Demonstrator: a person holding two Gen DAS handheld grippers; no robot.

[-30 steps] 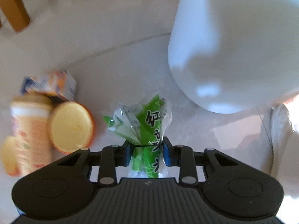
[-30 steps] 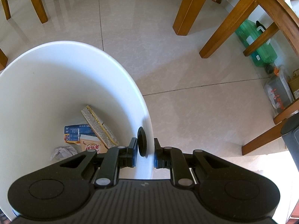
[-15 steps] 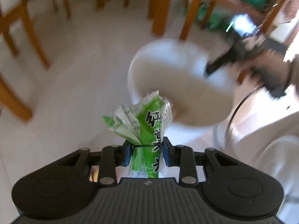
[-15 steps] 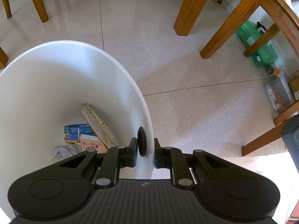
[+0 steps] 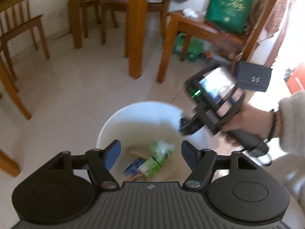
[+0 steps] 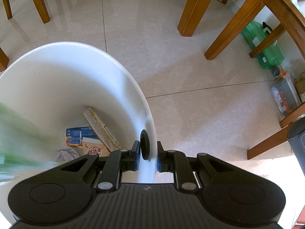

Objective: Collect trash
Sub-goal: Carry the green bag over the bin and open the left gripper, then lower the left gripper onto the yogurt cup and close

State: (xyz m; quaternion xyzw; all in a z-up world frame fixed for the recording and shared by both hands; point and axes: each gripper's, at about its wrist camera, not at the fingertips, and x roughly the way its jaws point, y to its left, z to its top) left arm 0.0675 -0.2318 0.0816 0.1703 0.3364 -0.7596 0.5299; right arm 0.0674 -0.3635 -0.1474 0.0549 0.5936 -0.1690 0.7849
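Observation:
My left gripper (image 5: pixel 150 150) hovers above the white bin (image 5: pixel 141 122), and its jaws are opening. The green snack wrapper (image 5: pixel 160 156) has left the blue pads and falls inside the bin, blurred. In the right wrist view it is a green streak (image 6: pixel 17 133) at the left edge. My right gripper (image 6: pixel 147 152) is shut on the bin's rim (image 6: pixel 150 126) and holds it tilted; from the left wrist view this gripper (image 5: pixel 183 126) pinches the right side of the rim. On the bin's bottom lie a blue carton (image 6: pixel 80 133), a brown wrapper (image 6: pixel 101 127) and a crumpled tissue (image 6: pixel 65 154).
Wooden table legs (image 5: pixel 136 38) and chairs (image 5: pixel 21 30) stand on the pale tiled floor behind the bin. A pack of green bottles (image 6: pixel 264 43) lies under the table at the right. A person's hand (image 5: pixel 247 124) in a white sleeve holds the right gripper.
The left gripper rose from the floor to above the bin, opened its jaws and let the green wrapper drop. The right gripper kept still on the rim.

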